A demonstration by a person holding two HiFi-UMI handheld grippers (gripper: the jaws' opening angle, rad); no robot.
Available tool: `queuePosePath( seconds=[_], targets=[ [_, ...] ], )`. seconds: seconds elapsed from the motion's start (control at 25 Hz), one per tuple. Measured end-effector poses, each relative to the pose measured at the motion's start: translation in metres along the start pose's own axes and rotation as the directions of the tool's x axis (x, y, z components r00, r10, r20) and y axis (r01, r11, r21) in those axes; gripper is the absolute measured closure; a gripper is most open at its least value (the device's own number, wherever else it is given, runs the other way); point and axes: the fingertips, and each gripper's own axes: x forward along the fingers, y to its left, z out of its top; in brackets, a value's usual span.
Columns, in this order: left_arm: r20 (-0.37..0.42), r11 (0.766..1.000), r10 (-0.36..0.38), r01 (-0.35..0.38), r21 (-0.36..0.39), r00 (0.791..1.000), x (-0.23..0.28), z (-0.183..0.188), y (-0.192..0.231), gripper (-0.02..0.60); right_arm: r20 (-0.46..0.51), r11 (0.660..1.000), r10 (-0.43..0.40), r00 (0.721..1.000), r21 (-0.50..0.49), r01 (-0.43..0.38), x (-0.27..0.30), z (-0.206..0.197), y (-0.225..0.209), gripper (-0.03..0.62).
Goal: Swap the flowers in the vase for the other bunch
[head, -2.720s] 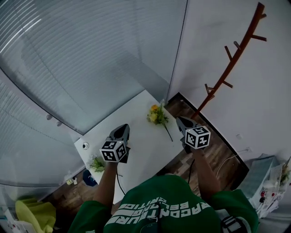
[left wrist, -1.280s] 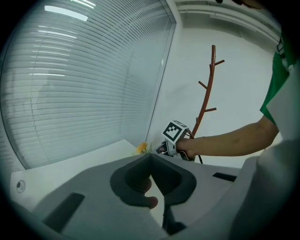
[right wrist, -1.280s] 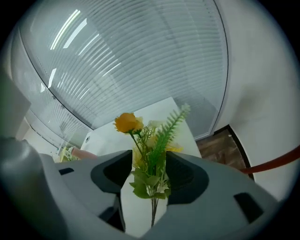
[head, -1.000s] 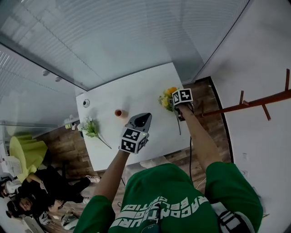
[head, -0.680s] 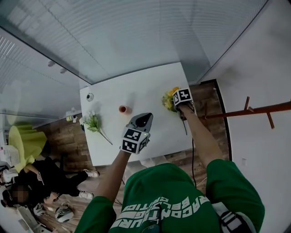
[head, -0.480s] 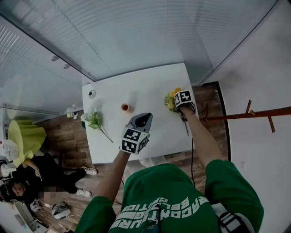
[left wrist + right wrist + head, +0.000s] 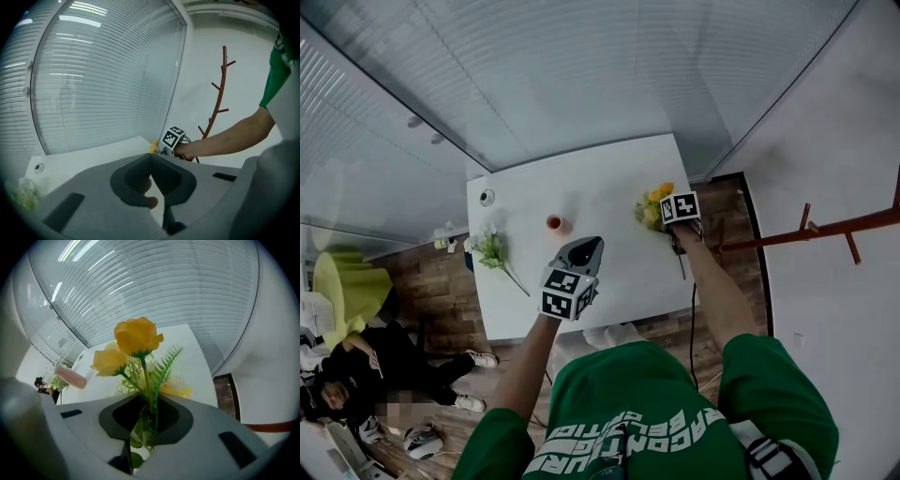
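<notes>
The yellow flower bunch (image 7: 652, 202) lies at the table's right end. My right gripper (image 7: 675, 228) points steeply down onto it. In the right gripper view the jaws (image 7: 145, 437) have just been closing and now pinch the green stems, with the yellow blooms (image 7: 137, 336) rising beyond them. A small pink vase (image 7: 554, 223) (image 7: 70, 377) stands mid-table, and I see no flowers in it. A white-and-green bunch (image 7: 492, 251) lies at the table's left. My left gripper (image 7: 587, 246) (image 7: 151, 157) hovers over the front of the table, its tips together, holding nothing.
The white table (image 7: 600, 178) stands against a glass wall with blinds. A brown coat rack (image 7: 825, 230) (image 7: 220, 93) is to the right. A small round fitting (image 7: 487, 197) sits at the table's far left corner. A person (image 7: 347, 366) sits on the wooden floor at left.
The left gripper has drifted a little left and toward the table's front edge. The right gripper has stayed over the yellow bunch. The head view has shifted slightly.
</notes>
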Motion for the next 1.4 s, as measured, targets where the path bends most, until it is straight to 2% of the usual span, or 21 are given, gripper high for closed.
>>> queuePosePath(
  seconds=[0.32, 0.52, 0.84, 1.24, 1.4],
  targets=[
    [0.023, 1.0, 0.017, -0.017, 0.003, 1.0, -0.019, -0.001, -0.004, 0.578, 0.106, 1.0, 0.016, 0.994, -0.026, -0.013, -0.031, 0.012, 0.013, 0.546],
    [0.056, 0.999, 0.035, -0.035, 0.01, 0.998, -0.033, 0.004, -0.004, 0.578, 0.229, 0.999, 0.043, 0.973, -0.042, -0.034, -0.058, 0.03, 0.028, 0.548],
    [0.117, 0.997, 0.075, -0.076, 0.004, 0.99, -0.059, 0.02, 0.0, 0.578, 0.405, 0.994, 0.102, 0.909, -0.086, -0.073, -0.12, 0.069, 0.064, 0.548],
    [0.189, 0.993, 0.12, -0.116, -0.031, 0.975, -0.089, 0.035, 0.01, 0.578, 0.601, 0.975, 0.204, 0.773, -0.199, -0.103, -0.226, 0.131, 0.125, 0.548],
    [0.21, 0.991, 0.132, -0.127, -0.039, 0.969, -0.098, 0.038, 0.013, 0.578, 0.629, 0.968, 0.223, 0.744, -0.233, -0.093, -0.249, 0.144, 0.142, 0.548]
  ],
)
